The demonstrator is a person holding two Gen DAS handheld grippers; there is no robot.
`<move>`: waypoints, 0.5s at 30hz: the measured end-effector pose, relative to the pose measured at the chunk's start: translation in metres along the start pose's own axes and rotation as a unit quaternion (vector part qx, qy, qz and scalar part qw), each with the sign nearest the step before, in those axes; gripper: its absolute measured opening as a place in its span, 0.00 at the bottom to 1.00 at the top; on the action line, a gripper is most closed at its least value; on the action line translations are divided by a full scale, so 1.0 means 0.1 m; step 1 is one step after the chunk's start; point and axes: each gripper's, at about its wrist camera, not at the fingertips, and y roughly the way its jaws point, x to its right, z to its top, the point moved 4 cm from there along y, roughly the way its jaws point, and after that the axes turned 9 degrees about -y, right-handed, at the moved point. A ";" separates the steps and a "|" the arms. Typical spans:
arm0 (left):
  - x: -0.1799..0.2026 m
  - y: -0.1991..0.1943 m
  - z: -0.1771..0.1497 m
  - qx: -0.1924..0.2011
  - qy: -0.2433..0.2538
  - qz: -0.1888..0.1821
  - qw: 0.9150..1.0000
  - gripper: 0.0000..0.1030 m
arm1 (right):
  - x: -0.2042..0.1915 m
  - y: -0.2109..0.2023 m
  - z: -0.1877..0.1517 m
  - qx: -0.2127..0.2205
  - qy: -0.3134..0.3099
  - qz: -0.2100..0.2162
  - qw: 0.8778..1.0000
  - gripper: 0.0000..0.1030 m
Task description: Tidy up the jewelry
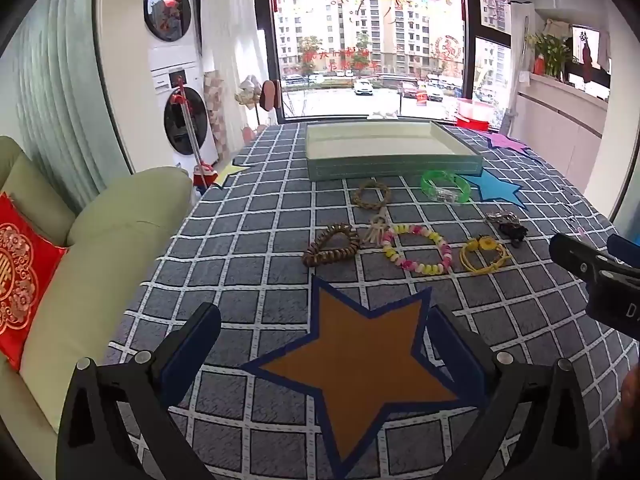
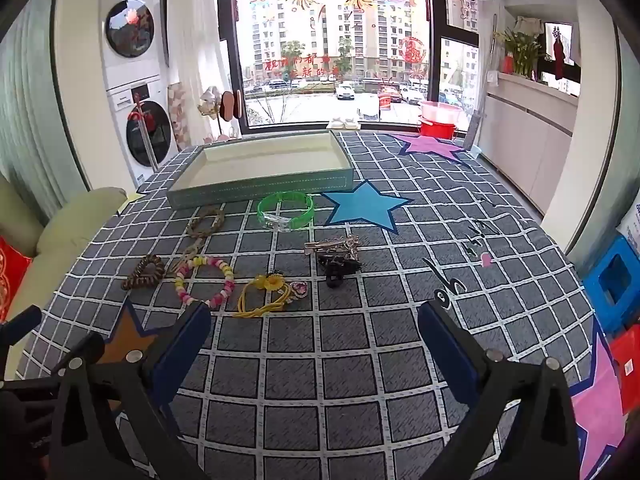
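Jewelry lies spread on a checked cloth in front of a shallow green tray (image 1: 392, 166) (image 2: 260, 188), whose cream inside holds nothing. The pieces are a brown bead bracelet (image 1: 331, 245) (image 2: 143, 272), a braided straw bracelet (image 1: 371, 195) (image 2: 206, 222), a pink-and-yellow bead bracelet (image 1: 416, 249) (image 2: 205, 280), a yellow cord with a flower (image 1: 484, 254) (image 2: 264, 296), a green plastic bangle (image 1: 445, 187) (image 2: 285, 209) and dark hair clips (image 1: 506, 226) (image 2: 338, 260). My left gripper (image 1: 324, 340) is open over an orange star patch (image 1: 356, 364). My right gripper (image 2: 314, 336) is open above bare cloth, short of the jewelry.
A pale green sofa (image 1: 100, 248) with a red cushion (image 1: 20, 280) borders the table on the left. Blue (image 2: 362, 204) and purple (image 2: 430, 146) star patches mark the cloth. A blue crate (image 2: 614, 280) stands at the right. Washing machines and a window are behind.
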 end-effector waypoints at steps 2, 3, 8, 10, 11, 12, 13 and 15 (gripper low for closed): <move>0.00 -0.02 -0.02 -0.005 0.002 -0.001 1.000 1.00 | 0.00 -0.01 -0.01 0.000 0.000 0.000 1.000 1.00; 0.02 -0.03 -0.03 -0.007 0.008 -0.001 1.000 1.00 | 0.00 -0.01 -0.01 0.000 -0.001 0.000 1.000 1.00; 0.03 0.01 -0.02 -0.020 0.004 -0.009 1.000 1.00 | -0.02 0.00 0.00 -0.004 -0.002 0.001 1.000 1.00; 0.04 0.05 -0.01 -0.022 0.003 -0.009 1.000 1.00 | -0.03 0.00 0.01 -0.003 -0.002 0.002 1.000 1.00; 0.03 0.04 -0.03 -0.020 0.001 -0.008 1.000 1.00 | -0.03 -0.02 0.02 -0.003 -0.002 0.001 1.000 1.00; 0.03 0.04 -0.03 -0.021 0.000 -0.008 1.000 1.00 | -0.03 -0.03 0.02 -0.002 -0.002 0.001 1.000 1.00; 0.02 0.05 -0.03 -0.023 -0.002 -0.008 1.000 1.00 | -0.03 -0.02 0.02 -0.002 -0.003 0.001 1.000 1.00; 0.01 0.06 -0.04 -0.025 -0.005 -0.007 1.000 1.00 | -0.03 -0.03 0.03 -0.001 -0.003 0.001 1.000 1.00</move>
